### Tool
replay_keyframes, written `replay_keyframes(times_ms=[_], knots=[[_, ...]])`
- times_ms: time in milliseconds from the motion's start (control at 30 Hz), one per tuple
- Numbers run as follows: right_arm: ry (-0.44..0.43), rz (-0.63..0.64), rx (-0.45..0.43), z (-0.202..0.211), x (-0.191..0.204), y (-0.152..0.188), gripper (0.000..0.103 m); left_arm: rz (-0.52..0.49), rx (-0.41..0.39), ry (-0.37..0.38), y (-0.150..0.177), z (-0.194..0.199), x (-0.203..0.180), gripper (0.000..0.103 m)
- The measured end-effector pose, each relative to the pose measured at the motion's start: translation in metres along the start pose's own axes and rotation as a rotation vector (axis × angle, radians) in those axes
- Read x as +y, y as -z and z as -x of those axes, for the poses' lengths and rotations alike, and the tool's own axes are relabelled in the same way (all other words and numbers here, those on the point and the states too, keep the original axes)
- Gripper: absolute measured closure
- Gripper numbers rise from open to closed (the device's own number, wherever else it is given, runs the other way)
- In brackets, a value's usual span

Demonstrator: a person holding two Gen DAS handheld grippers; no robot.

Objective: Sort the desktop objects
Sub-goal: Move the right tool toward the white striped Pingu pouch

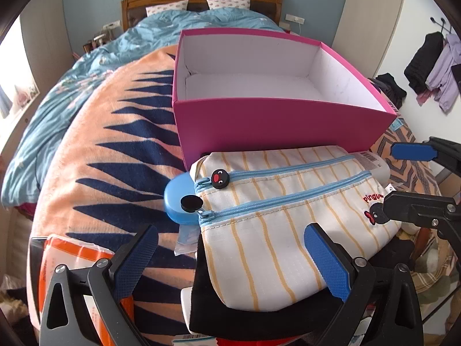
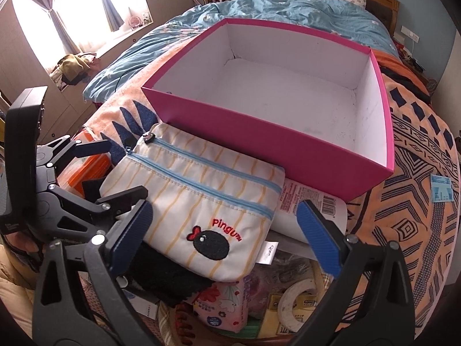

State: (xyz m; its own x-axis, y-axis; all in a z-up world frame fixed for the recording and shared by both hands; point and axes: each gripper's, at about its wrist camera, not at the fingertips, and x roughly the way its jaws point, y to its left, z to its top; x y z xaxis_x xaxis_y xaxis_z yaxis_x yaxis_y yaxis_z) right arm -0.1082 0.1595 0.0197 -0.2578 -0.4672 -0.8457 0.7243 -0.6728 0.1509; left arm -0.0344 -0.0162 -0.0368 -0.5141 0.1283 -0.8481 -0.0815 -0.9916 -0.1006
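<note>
A: Left tool (image 1: 230,253): fingers spread, nothing pinched. Its right pad (image 1: 327,262) lies over the near part of the pouch (image 1: 276,219); I can't tell if it touches.

B: Right tool (image 2: 222,227): also spread, nothing between the fingers. It straddles the pouch's near right corner, by the black bird patch (image 2: 211,245).

A: Pouch: striped, two blue zips, lying flat on a heap of clutter, just near of the box (image 1: 276,124).

B: Box (image 2: 288,150) is pink outside, white inside, open-topped, sitting on the orange blanket (image 2: 417,173) on the bed.

A: Blue case (image 1: 178,201) pokes out from under the pouch's left end. Orange packet (image 1: 75,256) lies near left.

B: White tube (image 2: 311,204) under the pouch's right edge. Tape roll (image 2: 296,300) in the near clutter.
</note>
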Motion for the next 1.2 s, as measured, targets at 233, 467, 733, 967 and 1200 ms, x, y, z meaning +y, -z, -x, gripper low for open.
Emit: replay_keyframes(times_ms=[233, 467, 733, 967, 1200], knots=[[-0.026, -0.029, 0.072, -0.013, -0.009, -0.008, 0.005, 0.012, 0.032, 0.009, -0.002, -0.005, 0.007, 0.0], [-0.056, -0.055, 0.109, -0.026, -0.014, -0.01, 0.005, 0.011, 0.084, 0.054, -0.008, -0.014, 0.012, 0.0], [-0.059, -0.063, 0.162, -0.039, -0.016, -0.012, 0.005, 0.03, 0.14, 0.105, -0.015, -0.026, 0.017, 0.0], [-0.075, -0.076, 0.21, -0.051, -0.019, -0.01, 0.005, 0.003, 0.165, 0.131, -0.02, -0.032, 0.012, 0.0], [-0.047, -0.033, 0.202, -0.048, -0.019, -0.008, 0.021, 0.001, 0.162, 0.198, -0.023, -0.037, 0.005, 0.008]])
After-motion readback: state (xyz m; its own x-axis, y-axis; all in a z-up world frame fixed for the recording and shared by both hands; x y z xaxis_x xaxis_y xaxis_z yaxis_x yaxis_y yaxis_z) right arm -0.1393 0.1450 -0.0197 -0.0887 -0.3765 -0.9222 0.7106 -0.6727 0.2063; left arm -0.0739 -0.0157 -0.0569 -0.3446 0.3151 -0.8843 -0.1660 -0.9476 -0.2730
